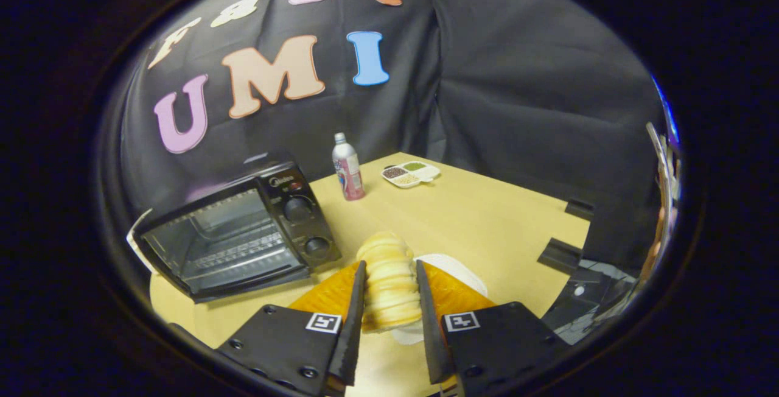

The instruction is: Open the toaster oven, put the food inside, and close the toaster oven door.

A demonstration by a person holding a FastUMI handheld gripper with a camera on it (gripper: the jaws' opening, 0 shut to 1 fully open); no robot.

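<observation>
The gripper clamps the ridged pale food between both fingers, above a white plate. The toaster oven sits ahead to the left — door closed — near the table's left edge, with bare wood stretching beyond toward a bottle and snack tray.

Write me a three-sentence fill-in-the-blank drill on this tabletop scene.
1. The gripper is shut on the ridged ____ food between its fingers.
2. The toaster oven door is ____.
3. Past the oven, the bottle stands ____ beside the divided snack dish.

Missing words: pale yellow; closed; upright.
</observation>
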